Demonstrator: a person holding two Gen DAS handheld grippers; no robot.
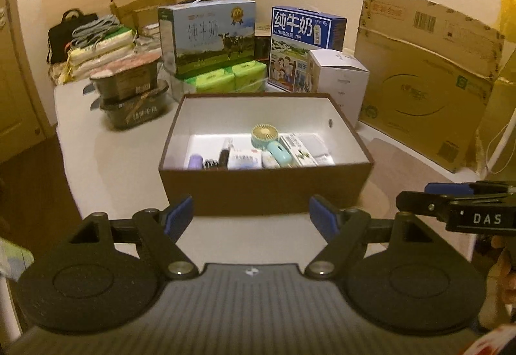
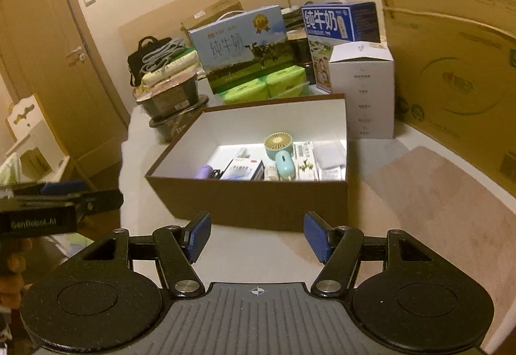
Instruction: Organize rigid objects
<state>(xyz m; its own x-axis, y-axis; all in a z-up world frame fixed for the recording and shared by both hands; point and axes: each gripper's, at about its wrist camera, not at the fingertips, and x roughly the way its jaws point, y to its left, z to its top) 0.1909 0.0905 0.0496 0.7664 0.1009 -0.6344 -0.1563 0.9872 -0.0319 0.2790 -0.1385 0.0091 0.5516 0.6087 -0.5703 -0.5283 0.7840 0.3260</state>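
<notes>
A brown open box (image 1: 264, 190) (image 2: 258, 203) with a white inside stands on the white table. In it lie several small items: a green handheld fan (image 1: 262, 135) (image 2: 279, 142), a teal case (image 1: 276, 151) (image 2: 285, 166), a purple item (image 1: 194, 160) (image 2: 204, 172), white packets and a black pen. My left gripper (image 1: 254, 219) is open and empty, just in front of the box. My right gripper (image 2: 256, 235) is open and empty, also in front of the box. Each gripper shows at the edge of the other's view.
Behind the box stand two milk cartons (image 1: 209, 32) (image 1: 300, 32), green tissue packs (image 1: 225, 77), a white carton (image 1: 342, 74), stacked dark bowls (image 1: 129, 90) and a large flat cardboard box (image 1: 425, 74). A door (image 2: 54, 71) is at the left.
</notes>
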